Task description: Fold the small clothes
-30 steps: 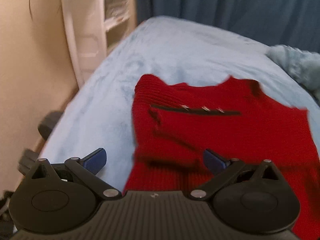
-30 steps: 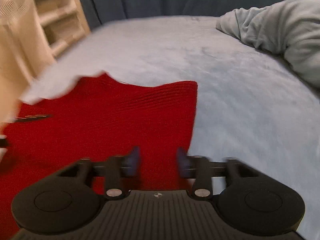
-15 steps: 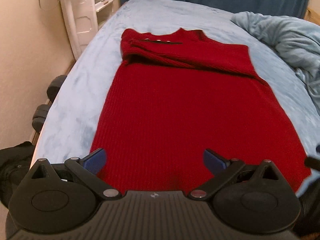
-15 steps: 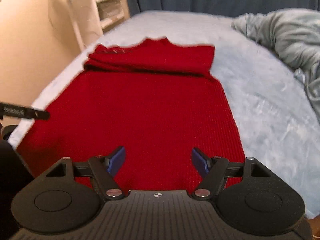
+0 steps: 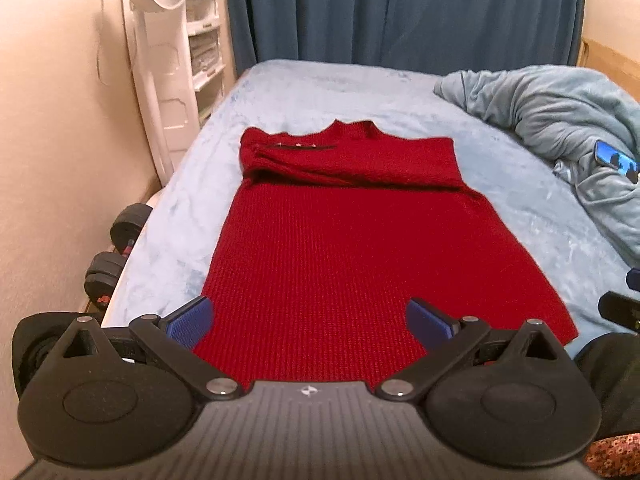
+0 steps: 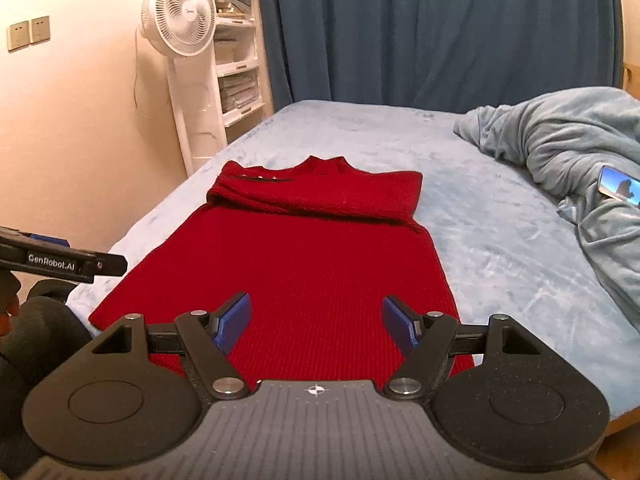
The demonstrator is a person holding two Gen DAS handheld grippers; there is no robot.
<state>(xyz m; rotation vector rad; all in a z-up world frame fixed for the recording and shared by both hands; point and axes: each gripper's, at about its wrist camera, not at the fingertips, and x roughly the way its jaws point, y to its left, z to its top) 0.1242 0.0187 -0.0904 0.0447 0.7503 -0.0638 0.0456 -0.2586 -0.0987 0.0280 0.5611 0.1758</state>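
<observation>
with its sleeves folded in across the chest, the red sweater (image 5: 360, 248) lies flat on the bed (image 5: 312, 88); both tongs, left (image 5: 308, 320) and right (image 6: 316, 322), hover apart, empty, above the hem, seemingly ready for another fold.

Left wrist view: mounted behind left tool (image 5: 308, 322), looking forward and down along bed (image 5: 320, 88) from its near end, toward blue curtain (image 5: 400, 12). Right wrist view: behind right tool (image 6: 316, 322), same heading, pitched slightly higher. Both close to near hem of red knit garment (image 5: 360, 248). Shared: garment (image 6: 312, 256), standing fan (image 6: 180, 20), crumpled blanket (image 6: 568, 136), phone (image 6: 618, 184). Left tool's side visible at right view's left edge.
</observation>
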